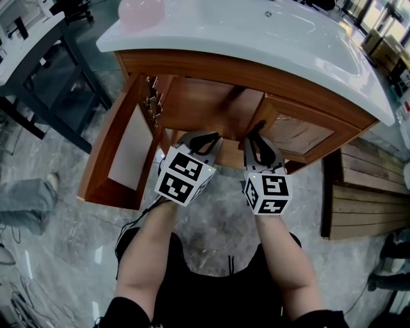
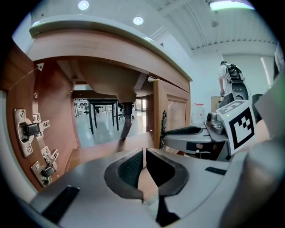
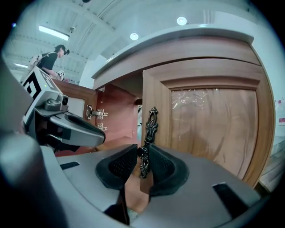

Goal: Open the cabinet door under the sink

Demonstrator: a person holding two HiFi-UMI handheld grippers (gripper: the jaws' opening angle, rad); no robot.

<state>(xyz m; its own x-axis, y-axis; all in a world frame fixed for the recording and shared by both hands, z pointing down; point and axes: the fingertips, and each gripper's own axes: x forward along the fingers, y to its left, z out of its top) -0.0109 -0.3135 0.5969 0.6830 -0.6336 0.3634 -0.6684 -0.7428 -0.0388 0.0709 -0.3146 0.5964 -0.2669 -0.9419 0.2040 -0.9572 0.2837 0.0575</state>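
Observation:
A wooden cabinet stands under the white sink (image 1: 256,32). Its left door (image 1: 122,160) is swung wide open, with the hinges (image 2: 29,131) and the drain pipe (image 2: 126,122) showing inside. The right door (image 3: 209,129) is closed. On that door's left edge is a dark ornate metal handle (image 3: 150,127). My right gripper (image 3: 143,153) has its pads on either side of the handle's knob and pressing on it. My left gripper (image 2: 144,151) hovers shut and empty in front of the open compartment, just left of the right gripper (image 1: 257,126).
A dark-framed table (image 1: 38,70) stands left of the open door. Wooden planks (image 1: 365,198) lie on the floor to the right. A pink object (image 1: 141,13) sits on the counter. A person's leg (image 1: 25,198) is at the far left, and cables trail over the floor.

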